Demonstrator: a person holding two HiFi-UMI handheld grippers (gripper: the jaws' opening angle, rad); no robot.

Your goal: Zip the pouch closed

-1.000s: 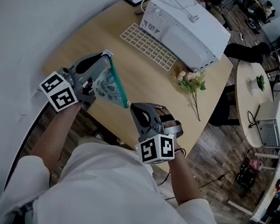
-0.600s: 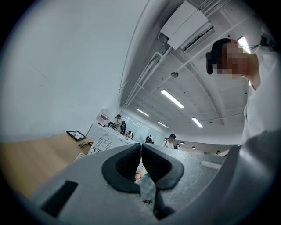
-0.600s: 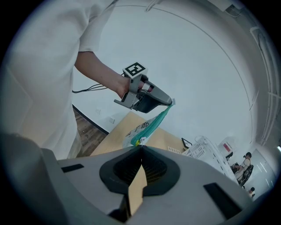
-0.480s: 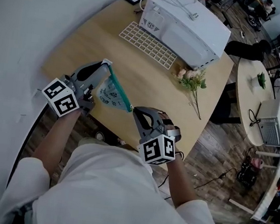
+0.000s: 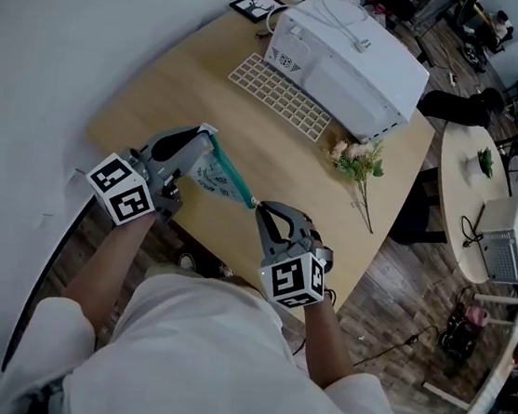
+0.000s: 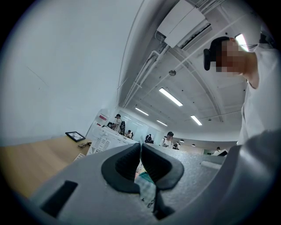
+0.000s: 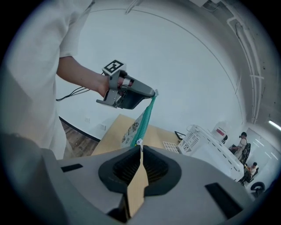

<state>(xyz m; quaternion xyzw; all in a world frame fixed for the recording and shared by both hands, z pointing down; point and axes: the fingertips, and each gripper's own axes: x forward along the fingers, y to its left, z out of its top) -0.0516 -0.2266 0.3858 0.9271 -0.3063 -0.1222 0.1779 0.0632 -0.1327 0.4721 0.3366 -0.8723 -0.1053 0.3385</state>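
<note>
**Soft pouch stretching between two tools over the worktop**

Head view: the pouch (image 5: 214,179) is hanging in the air above the near left part of the worktop (image 5: 180,89), held between both tools. The left tool (image 5: 209,135) is pinching its far top corner. The right tool (image 5: 260,207) is meeting the near end of the teal zipper (image 5: 234,181).

Left gripper view: the left tool (image 6: 140,148) is clamping tight on the pouch (image 6: 147,184), and the thin printed film is crumpling below the pads.

Right gripper view: the right tool (image 7: 140,148) is gripping narrowly, its jaws opening a touch, with the small white zipper pull (image 7: 139,142) pinched at their tips. The zipper is running taut up to the left tool.

The pouch is looking light, limp and probably slick, so it is likely buckling unless kept stretched. The seam corner and the pull are looking like the surest holds.
</note>
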